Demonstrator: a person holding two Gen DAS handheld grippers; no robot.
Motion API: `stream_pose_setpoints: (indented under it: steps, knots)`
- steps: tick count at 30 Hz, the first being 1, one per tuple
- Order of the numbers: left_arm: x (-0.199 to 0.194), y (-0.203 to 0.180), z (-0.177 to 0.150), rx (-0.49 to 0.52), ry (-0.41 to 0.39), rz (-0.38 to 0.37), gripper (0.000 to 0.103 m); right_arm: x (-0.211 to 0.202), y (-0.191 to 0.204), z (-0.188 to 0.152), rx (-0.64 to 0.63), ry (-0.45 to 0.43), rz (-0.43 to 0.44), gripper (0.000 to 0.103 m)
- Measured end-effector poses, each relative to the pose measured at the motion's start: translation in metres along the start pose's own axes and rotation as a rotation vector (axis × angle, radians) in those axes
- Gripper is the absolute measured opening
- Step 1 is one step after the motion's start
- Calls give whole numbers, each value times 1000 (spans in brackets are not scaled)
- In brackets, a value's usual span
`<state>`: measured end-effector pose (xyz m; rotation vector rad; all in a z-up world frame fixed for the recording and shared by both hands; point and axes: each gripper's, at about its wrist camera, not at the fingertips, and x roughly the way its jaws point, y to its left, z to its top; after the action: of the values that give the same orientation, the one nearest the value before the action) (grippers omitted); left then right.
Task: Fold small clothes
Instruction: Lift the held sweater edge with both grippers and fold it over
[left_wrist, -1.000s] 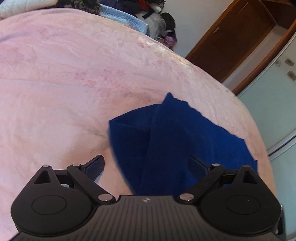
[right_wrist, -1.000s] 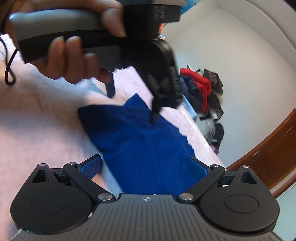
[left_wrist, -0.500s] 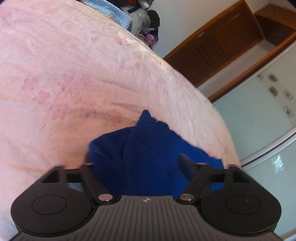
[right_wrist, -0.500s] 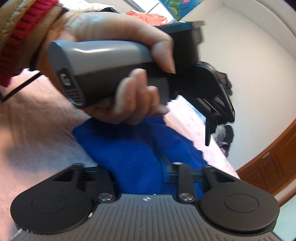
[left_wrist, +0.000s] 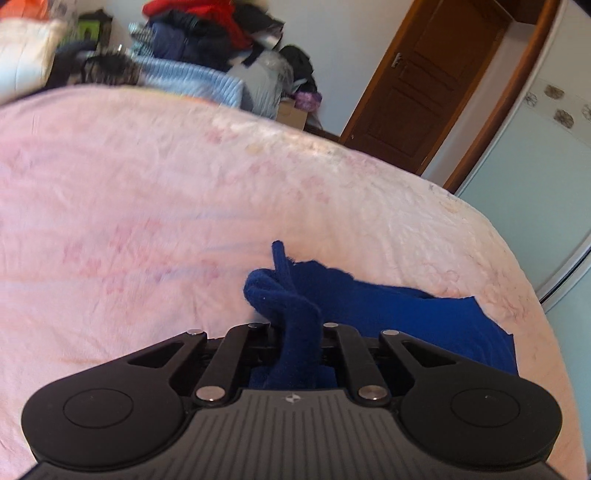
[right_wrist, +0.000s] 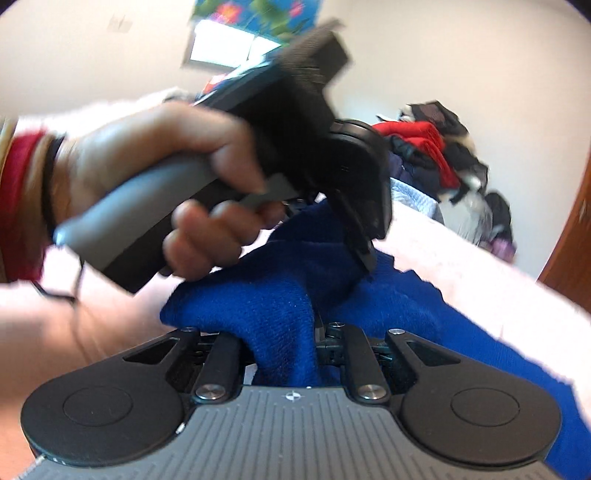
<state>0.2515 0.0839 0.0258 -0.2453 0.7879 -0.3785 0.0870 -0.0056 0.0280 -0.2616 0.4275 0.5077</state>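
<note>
So far, only grasp stage done. Blue knit garment (left_wrist: 388, 306) on pink bed cover (left_wrist: 147, 192), near its edge, one end bunched and raised off cover. Left tongs (left_wrist: 295, 332) clamped tight on bunched fold. Right tongs (right_wrist: 291, 332) closing, blue cloth pinched between them. Person's left hand (right_wrist: 159, 177) on grey handle. No neat fold visible yet; garment rumpled, far part spread. Left to do, likely: carry gripped edge over, lay flat, release, smooth. Clothes pile (left_wrist: 207, 33) beyond bed untouched.
</note>
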Motion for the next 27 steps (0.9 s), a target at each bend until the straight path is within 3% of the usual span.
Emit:
stream_pose_setpoints:
  steps: [6, 11, 27]
  knots:
    - [-14, -48, 9, 57, -68, 8, 8, -35, -51, -11, 211, -74, 24, 17]
    - [-16, -87, 10, 103, -99, -7, 8, -55, -88, -29, 288, -116, -16, 17]
    - [27, -205, -11, 255, -47, -76, 8, -113, -140, -92, 397, -166, -169, 17]
